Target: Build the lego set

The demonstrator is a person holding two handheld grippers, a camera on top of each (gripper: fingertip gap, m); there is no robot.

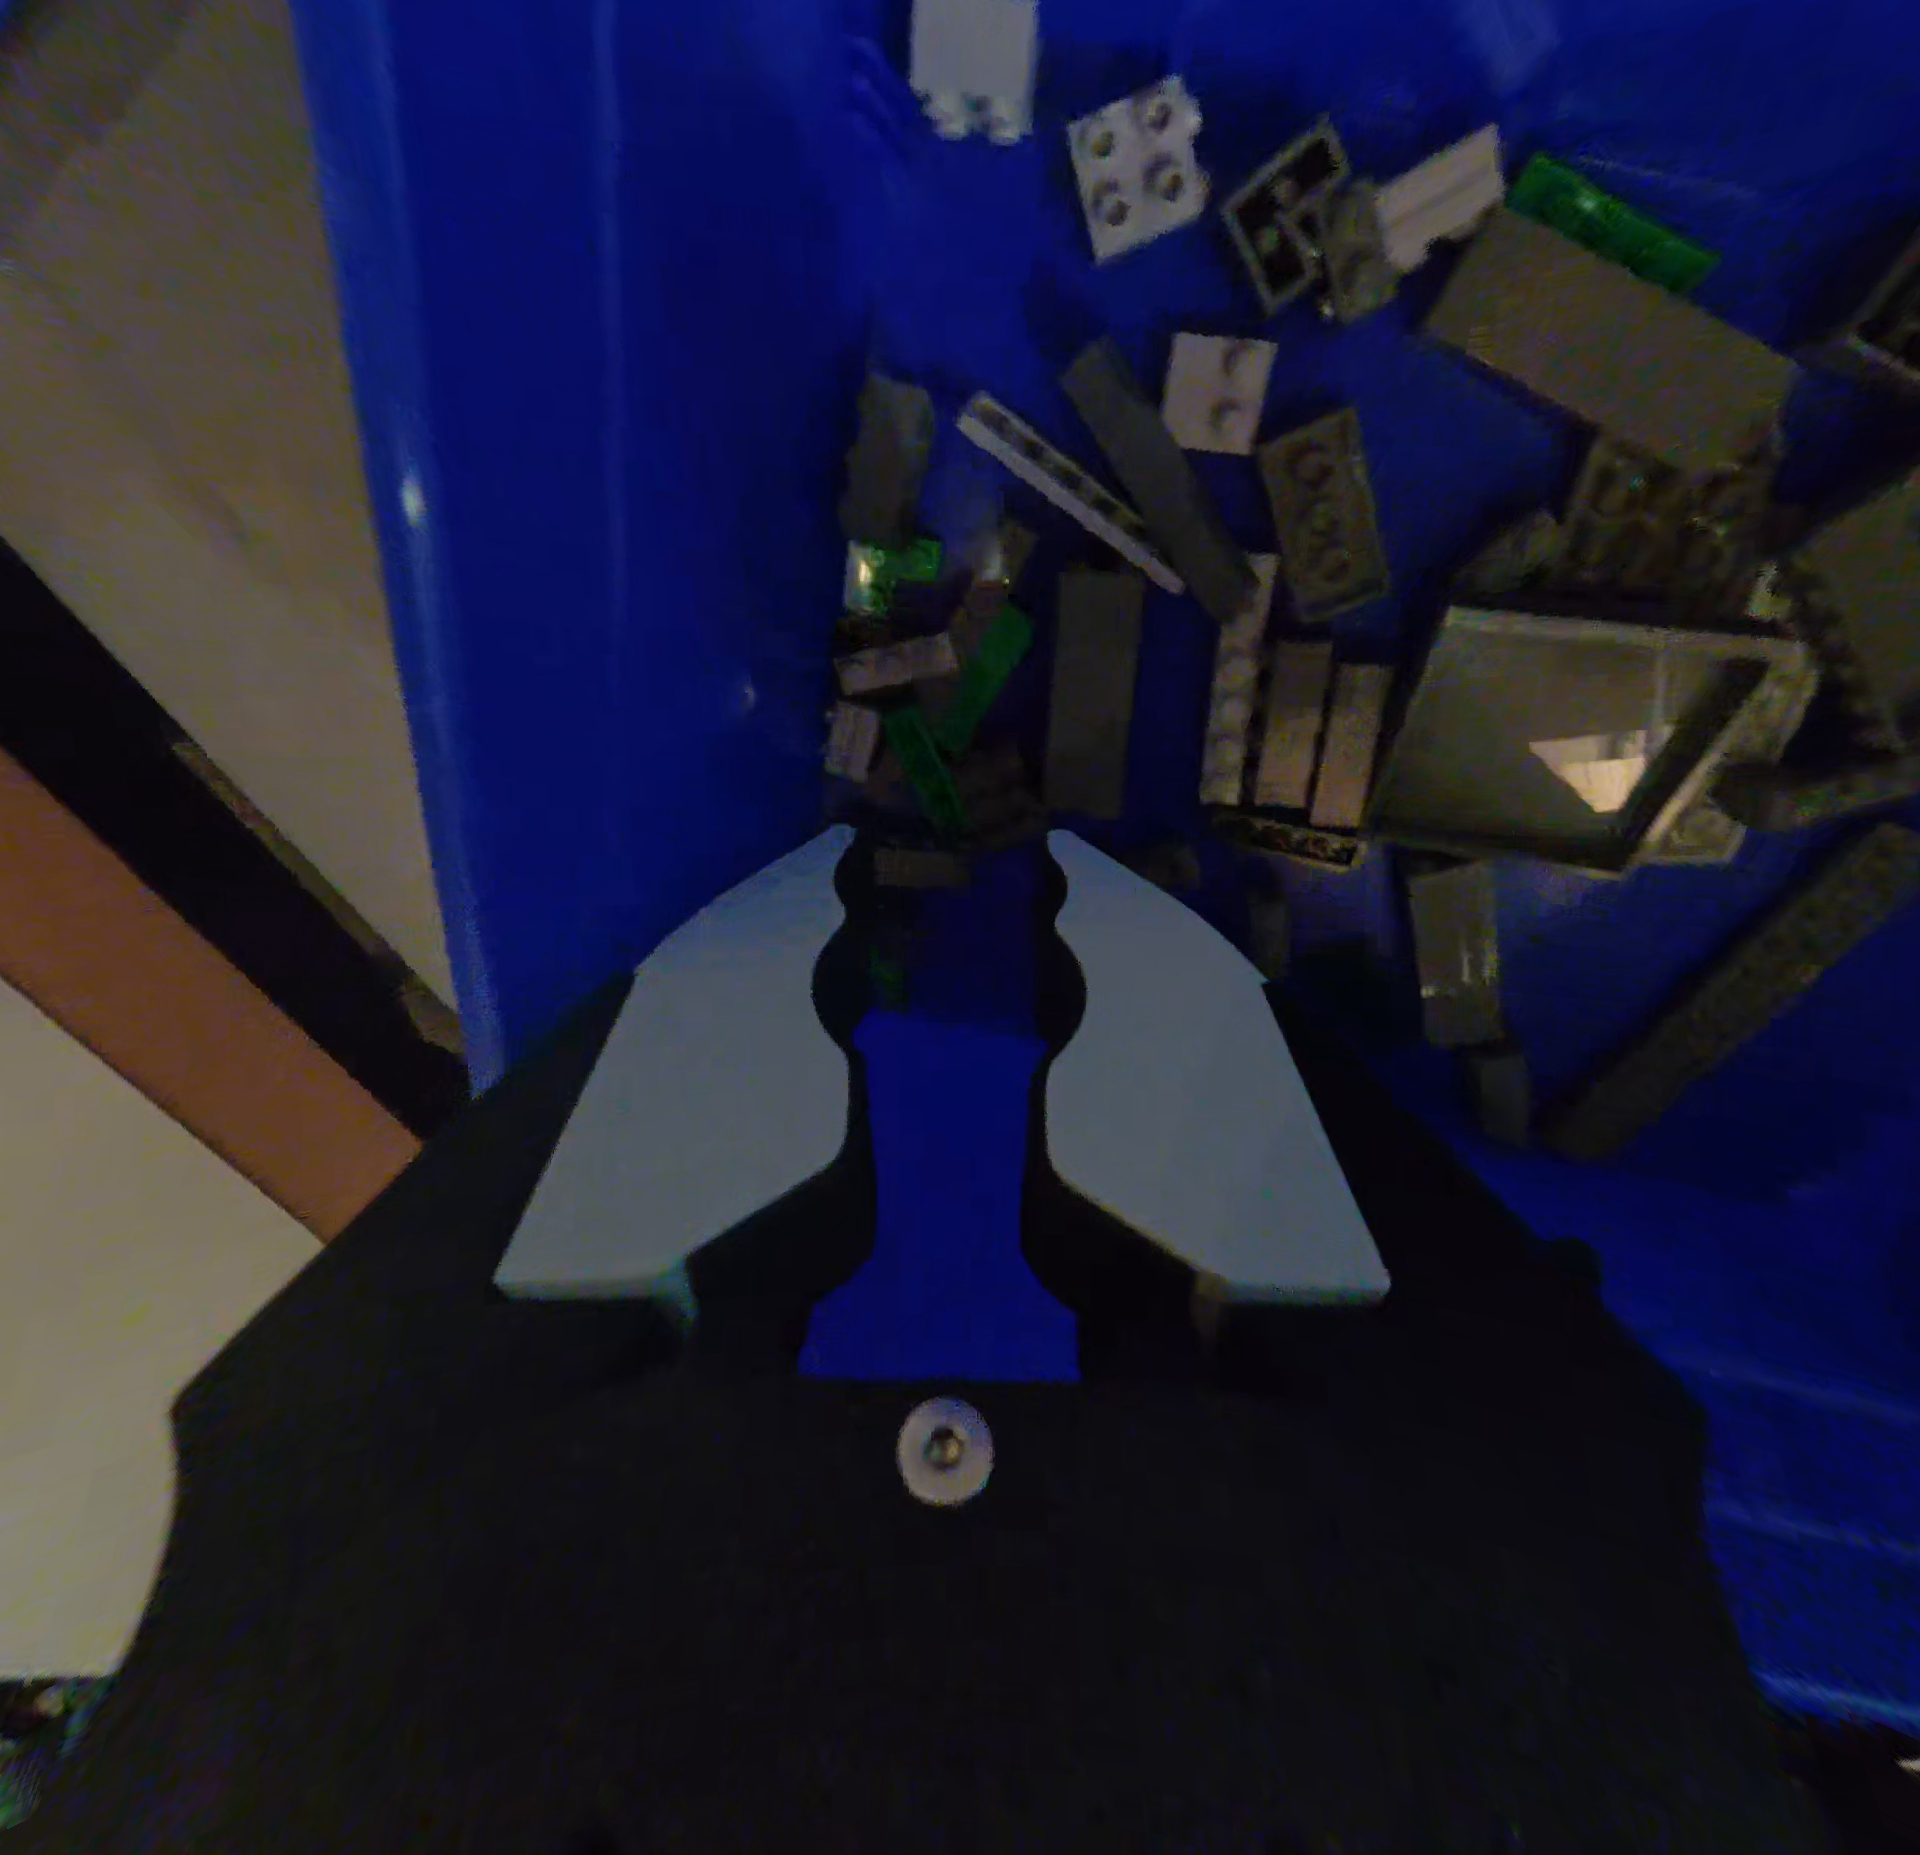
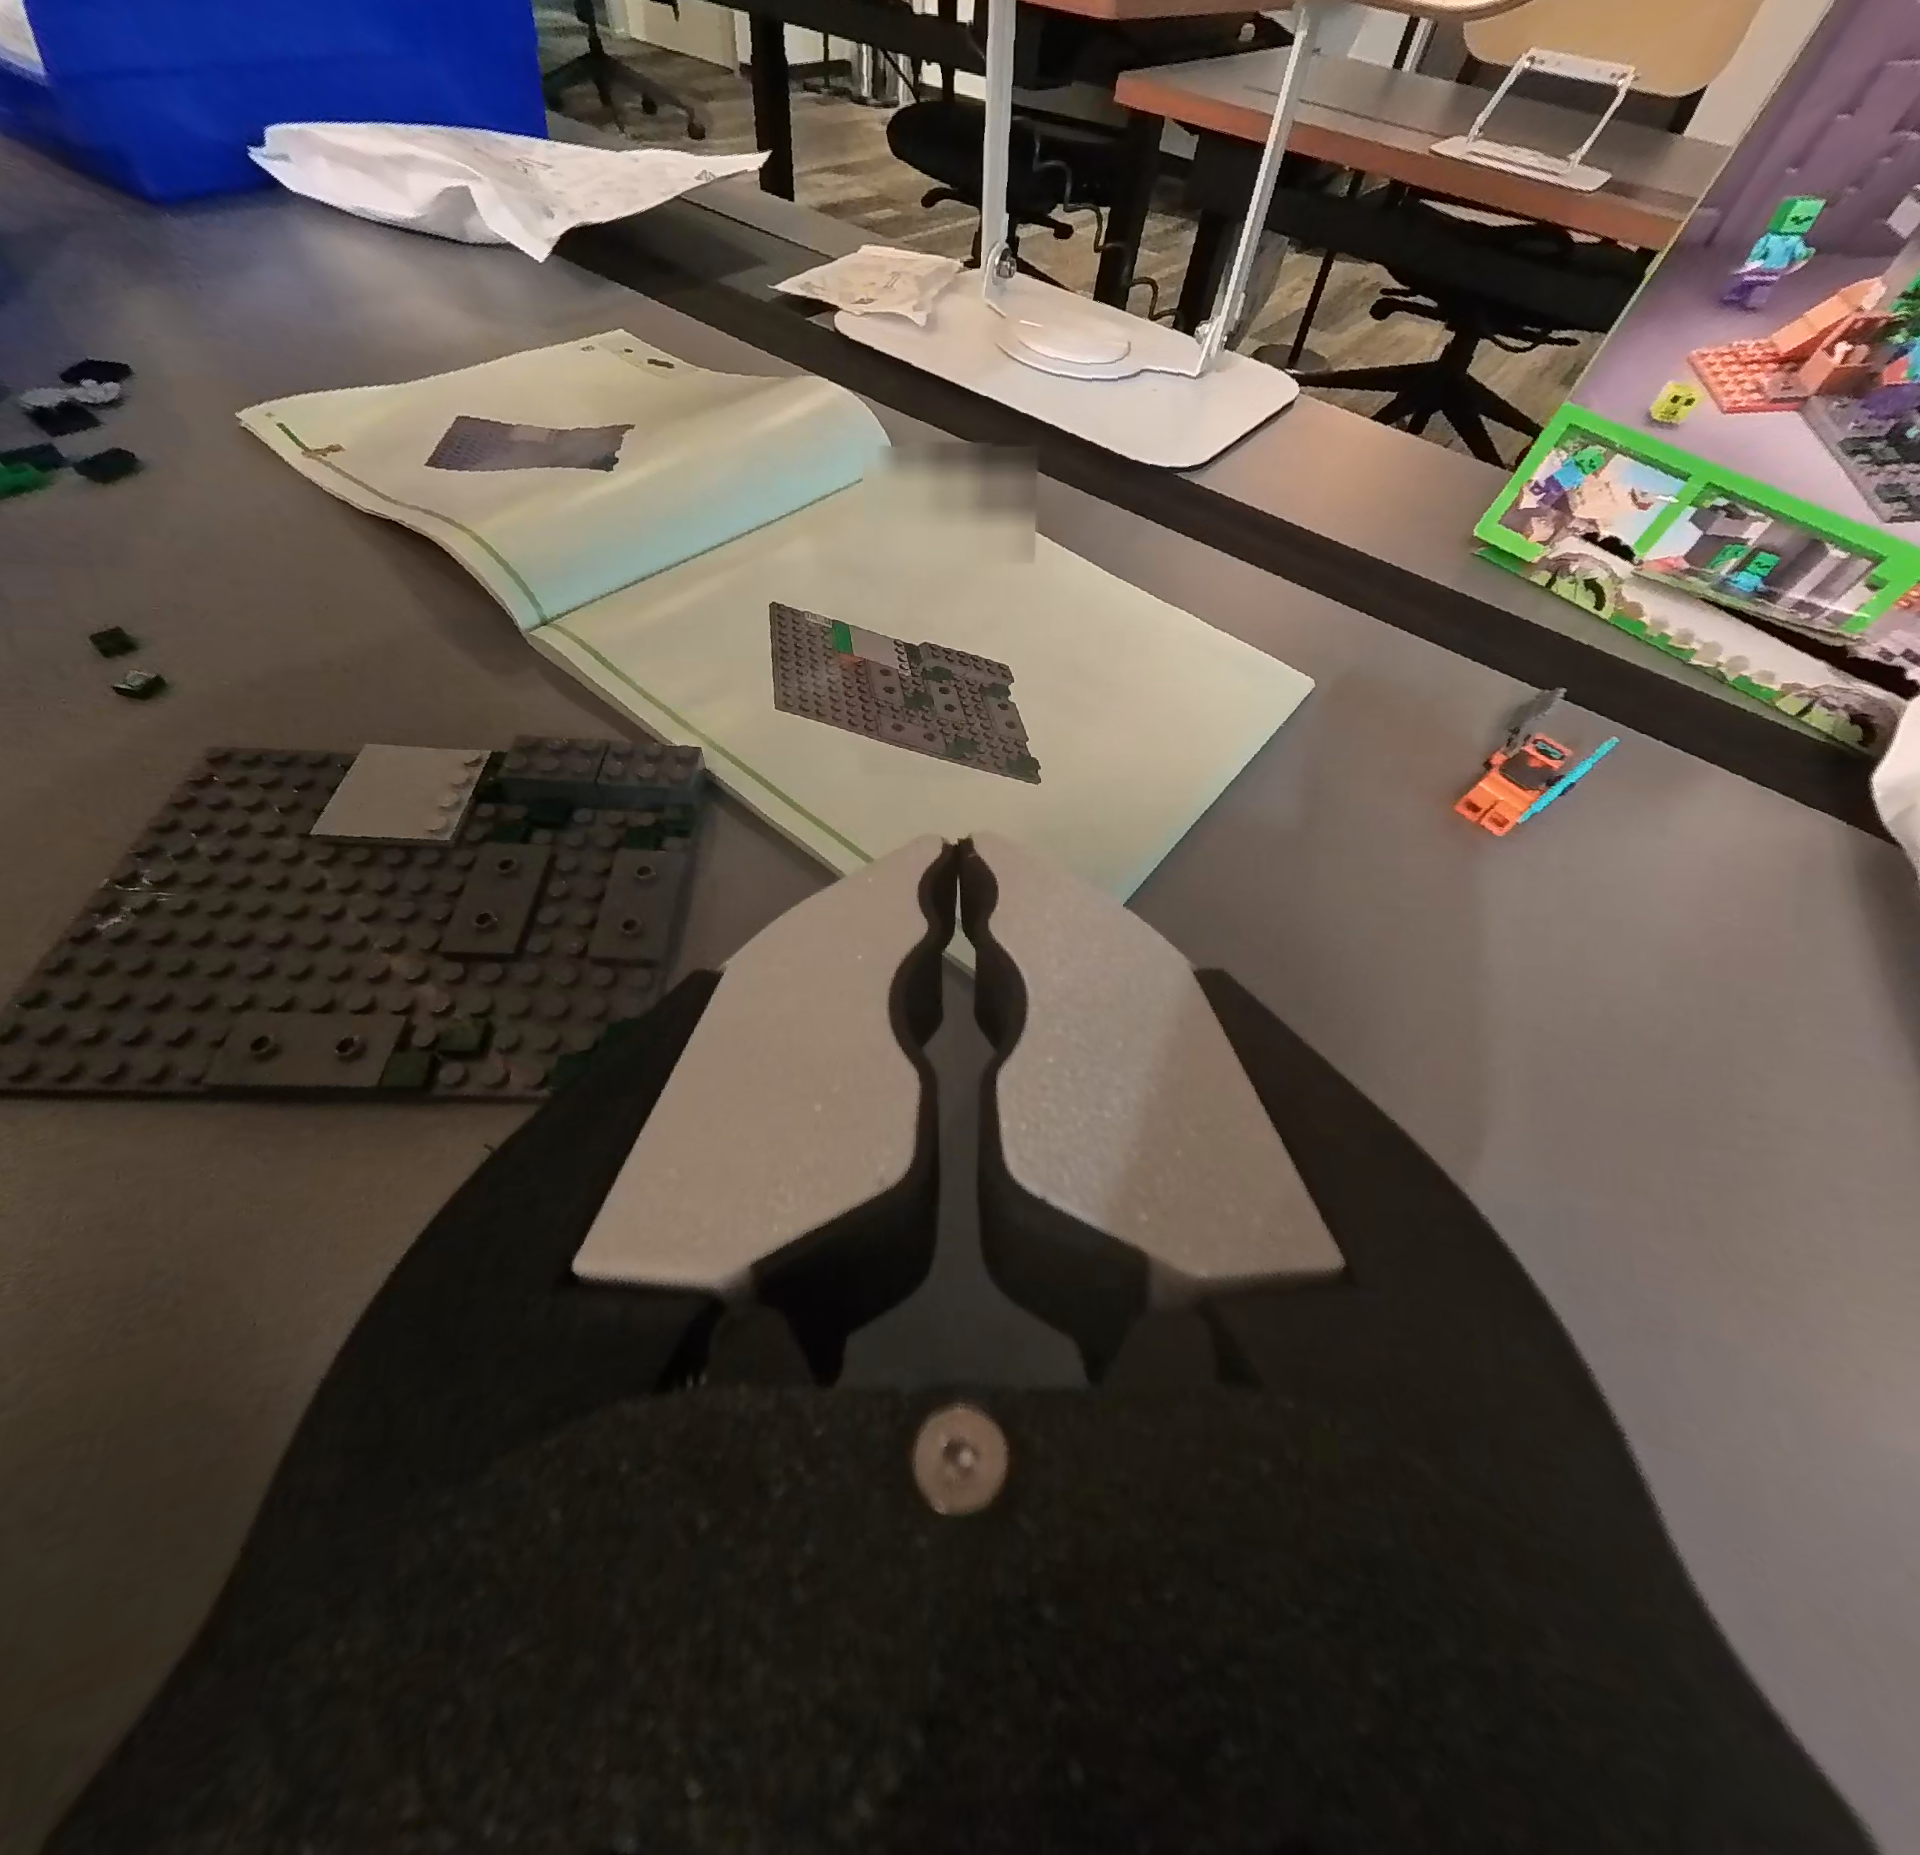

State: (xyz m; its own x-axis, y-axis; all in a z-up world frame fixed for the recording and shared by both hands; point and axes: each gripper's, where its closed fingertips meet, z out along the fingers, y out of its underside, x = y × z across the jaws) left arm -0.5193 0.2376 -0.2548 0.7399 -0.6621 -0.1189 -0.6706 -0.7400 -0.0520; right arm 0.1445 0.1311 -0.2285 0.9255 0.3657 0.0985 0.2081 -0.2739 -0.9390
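left wrist view: choosing a brick from the blue bin

left wrist view shows the left gripper (image 1: 948, 849) inside the blue bin (image 1: 644, 455), jaws apart and holding nothing. its tips are just over a tangled clump of grey and green pieces (image 1: 925, 683). i think it is better to separate one brick first, because a closing here may catch several. the bin wall stands close on the left side.

on the table, the grey baseplate (image 2: 208, 953) lies left of the open instruction booklet (image 2: 1039, 683). the right gripper (image 2: 957, 855) hovers above the table with tips nearly touching, empty. the small orange figure (image 2: 1512, 787) lies well apart.
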